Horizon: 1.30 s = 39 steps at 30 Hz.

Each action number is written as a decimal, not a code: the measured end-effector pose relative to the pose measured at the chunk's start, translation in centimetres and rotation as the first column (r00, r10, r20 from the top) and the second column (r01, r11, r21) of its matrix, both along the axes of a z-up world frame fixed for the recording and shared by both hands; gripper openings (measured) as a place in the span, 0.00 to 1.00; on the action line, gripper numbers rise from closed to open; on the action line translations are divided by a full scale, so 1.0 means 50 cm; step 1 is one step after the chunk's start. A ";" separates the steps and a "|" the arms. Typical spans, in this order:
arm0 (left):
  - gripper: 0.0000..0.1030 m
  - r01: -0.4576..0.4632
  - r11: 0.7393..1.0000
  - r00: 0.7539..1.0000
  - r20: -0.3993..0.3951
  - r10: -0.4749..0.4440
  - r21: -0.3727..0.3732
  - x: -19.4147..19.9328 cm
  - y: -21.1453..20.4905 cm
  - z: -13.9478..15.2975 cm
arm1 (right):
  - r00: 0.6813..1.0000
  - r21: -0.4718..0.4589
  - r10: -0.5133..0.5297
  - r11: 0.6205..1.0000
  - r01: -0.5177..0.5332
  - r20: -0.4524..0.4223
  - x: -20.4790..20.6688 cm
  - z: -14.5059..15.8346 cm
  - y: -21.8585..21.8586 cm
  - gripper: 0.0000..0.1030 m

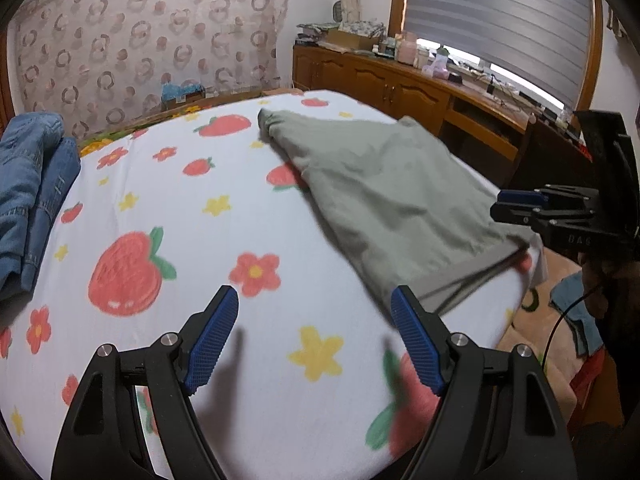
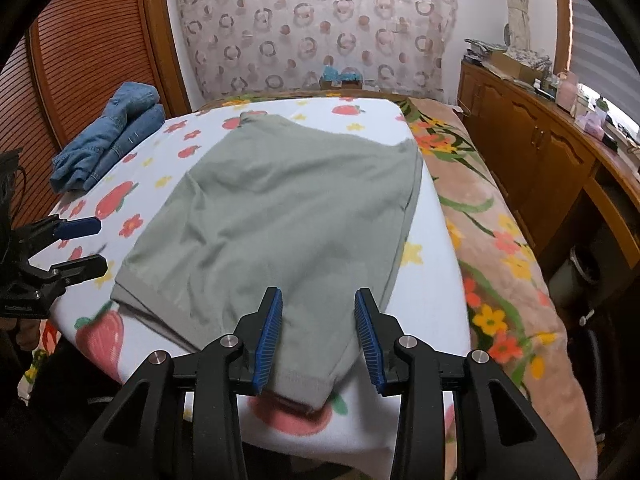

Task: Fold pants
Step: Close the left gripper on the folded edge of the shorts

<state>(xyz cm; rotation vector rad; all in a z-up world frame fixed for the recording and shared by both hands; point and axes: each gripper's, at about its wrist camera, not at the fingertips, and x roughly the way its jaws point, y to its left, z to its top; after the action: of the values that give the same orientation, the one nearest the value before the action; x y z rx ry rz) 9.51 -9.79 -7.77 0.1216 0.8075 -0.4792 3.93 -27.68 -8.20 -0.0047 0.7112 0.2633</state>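
You've got circle-print curtain (image 2: 320, 28) behind bed, wooden cabinets (image 2: 532, 144) along window side, striped blind (image 1: 500, 24) half down, slatted wardrobe door (image 2: 92, 52).

The pants (image 2: 280, 208) were soft, matt grey-green cloth with a ribbed hem. Each claw (image 2: 318, 336) was matt black plastic — ridged blue pads (image 2: 269, 336), shiny metal screws. The jeans (image 2: 112, 136) were denim; the cabinets (image 2: 532, 148) glossy wood.

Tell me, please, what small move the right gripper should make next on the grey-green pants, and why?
Probably ease the right gripper forward and down, then close on the hem corner of the grey-green pants. Its jaws stand open with that corner lying between them, not pinched. The pants lie flat on the strawberry-print sheet, and the left gripper hovers open over bare sheet, so no edge is held for a fold.
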 end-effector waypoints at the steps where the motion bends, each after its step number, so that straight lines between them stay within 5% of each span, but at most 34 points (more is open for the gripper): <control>1: 0.77 0.009 1.000 1.000 -0.004 -0.009 -0.001 -0.005 0.000 -0.004 | 1.000 0.003 0.000 1.000 0.000 -0.006 0.001 -0.003 0.001 0.38; 11: 0.56 0.108 0.993 0.994 0.001 -0.108 0.045 -0.029 -0.048 -0.016 | 1.000 0.022 -0.006 1.000 0.006 -0.009 0.005 -0.009 0.002 0.38; 19: 0.53 0.142 0.986 0.990 0.013 -0.144 0.085 -0.016 -0.081 -0.017 | 1.000 0.025 -0.011 1.000 0.011 0.016 -0.007 -0.022 0.000 0.38; 27: 0.18 0.175 0.981 0.983 0.046 -0.179 0.087 -0.030 -0.107 -0.008 | 0.999 0.028 -0.003 1.000 0.002 0.036 -0.012 -0.029 -0.003 0.39; 39: 0.07 0.177 0.981 0.980 0.072 -0.183 0.084 -0.062 -0.095 0.013 | 0.998 0.015 0.013 1.000 -0.014 0.058 -0.015 -0.035 -0.002 0.41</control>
<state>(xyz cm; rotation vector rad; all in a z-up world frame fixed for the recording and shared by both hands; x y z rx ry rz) 6.42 -14.55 -7.13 0.2861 0.7406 -0.6105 3.20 -27.75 -9.93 -0.0029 0.6518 0.2805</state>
